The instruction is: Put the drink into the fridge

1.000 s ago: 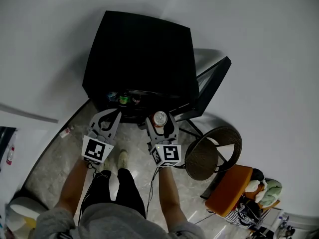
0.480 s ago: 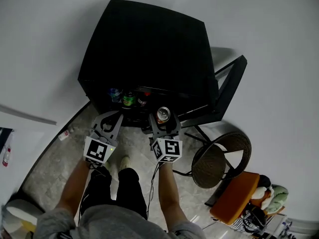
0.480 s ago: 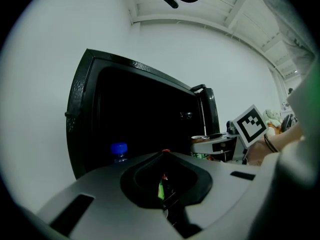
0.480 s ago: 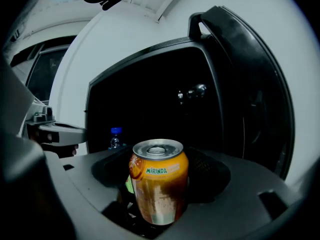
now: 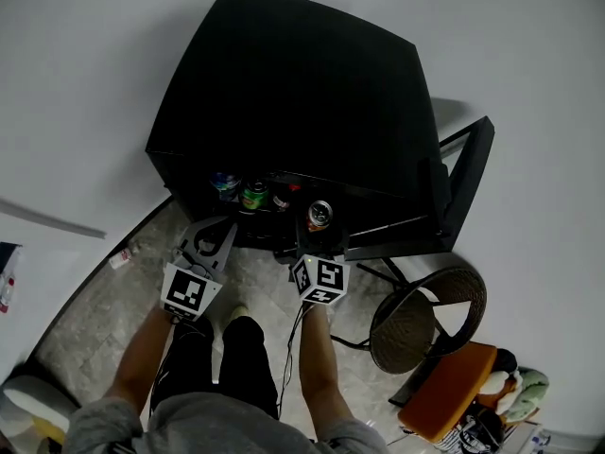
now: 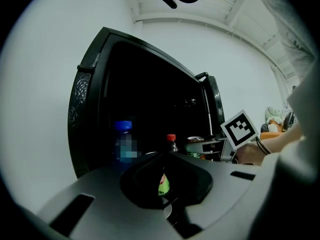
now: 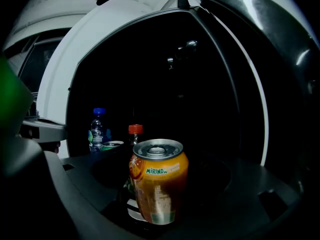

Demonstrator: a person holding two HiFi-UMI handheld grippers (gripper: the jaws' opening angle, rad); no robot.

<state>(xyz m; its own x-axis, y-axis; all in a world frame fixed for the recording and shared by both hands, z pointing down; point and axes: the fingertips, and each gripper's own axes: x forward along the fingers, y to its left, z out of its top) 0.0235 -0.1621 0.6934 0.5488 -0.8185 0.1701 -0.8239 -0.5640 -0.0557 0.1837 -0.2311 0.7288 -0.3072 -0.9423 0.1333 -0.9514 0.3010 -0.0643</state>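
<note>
The drink is an orange Mirinda can (image 7: 159,179), upright, with my right gripper (image 7: 160,186) shut on it. In the head view the can (image 5: 319,216) hangs at the mouth of the black fridge (image 5: 293,93), whose door (image 5: 463,187) stands open to the right. Inside stand a blue-capped bottle (image 5: 225,184), a green can (image 5: 253,196) and a red-capped bottle (image 5: 282,200). My left gripper (image 5: 210,242) is shut and empty, low at the front left of the opening. In the left gripper view the blue-capped bottle (image 6: 122,141) and the red-capped bottle (image 6: 171,141) show above the jaws.
A round wicker chair (image 5: 425,315) stands on the floor to the right, under the open door. An orange case (image 5: 452,386) lies behind it. The person's legs and feet (image 5: 232,305) are below the grippers. White wall runs along the left.
Both grippers have moved forward toward the fridge. The orange can has gone from in front of the opening to its mouth. The left gripper stays shut and empty.
</note>
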